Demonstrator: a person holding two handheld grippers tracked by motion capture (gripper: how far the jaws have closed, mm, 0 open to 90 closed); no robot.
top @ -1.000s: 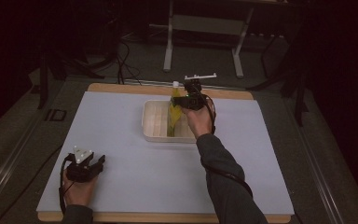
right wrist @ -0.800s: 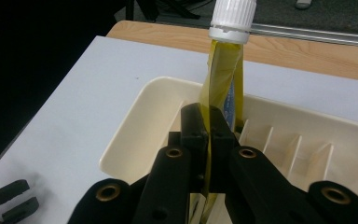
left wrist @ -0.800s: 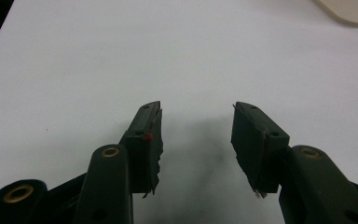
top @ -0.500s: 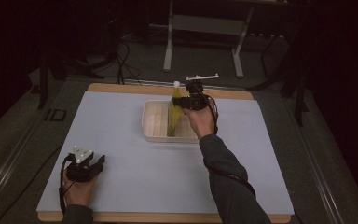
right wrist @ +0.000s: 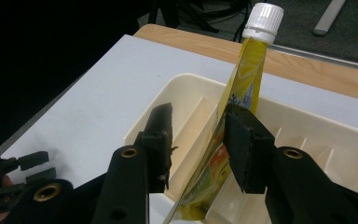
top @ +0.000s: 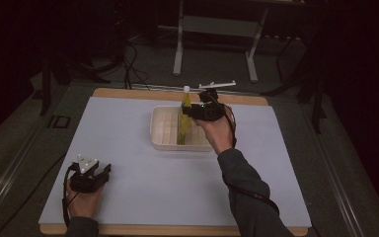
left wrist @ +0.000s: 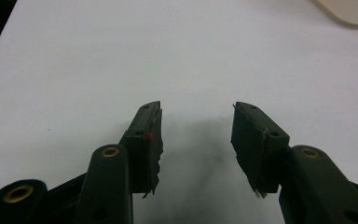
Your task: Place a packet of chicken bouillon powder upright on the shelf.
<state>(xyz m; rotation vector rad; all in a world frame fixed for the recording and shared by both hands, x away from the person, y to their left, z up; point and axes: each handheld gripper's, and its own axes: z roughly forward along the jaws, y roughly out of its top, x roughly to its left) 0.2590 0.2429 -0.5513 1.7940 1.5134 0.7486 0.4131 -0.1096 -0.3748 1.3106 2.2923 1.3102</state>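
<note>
Since the earlier frames your right gripper (right wrist: 198, 149) has let go: its jaws have just been opening, and the pouch (right wrist: 235, 112) stands between them with a gap on the left side, while the right pad sits against or just beside it; you cannot tell which. Your right hand (top: 216, 133) has backed slightly off the pouch. Your left hand (top: 81, 200) has not shifted.

Nearest you, the left gripper (left wrist: 196, 140) rests low over the bare white mat (left wrist: 98, 56), jaws spread with nothing between them. Its lower parts are cut off by the bottom edge of its own view, and a cream corner of the tray (left wrist: 349, 11) is clipped at the top right.

Farther out, the tray (top: 164, 138) sits on the mat (top: 128, 148) near the far middle. The yellow pouch stands upright in one of its slots, leaning a little, white screw cap (right wrist: 262, 16) on top. Its base is hidden behind the right gripper's jaws and the tray's dividers. There is printing on the pouch, blue and white above, red and green lower down, but it is seen edge-on and blurred, so no word or brand can be read.

Beyond the mat, the table's wooden edge (right wrist: 307, 70) shows, and past it the room is too dark to make out much besides metal legs (top: 178, 44) and cables on the floor.
</note>
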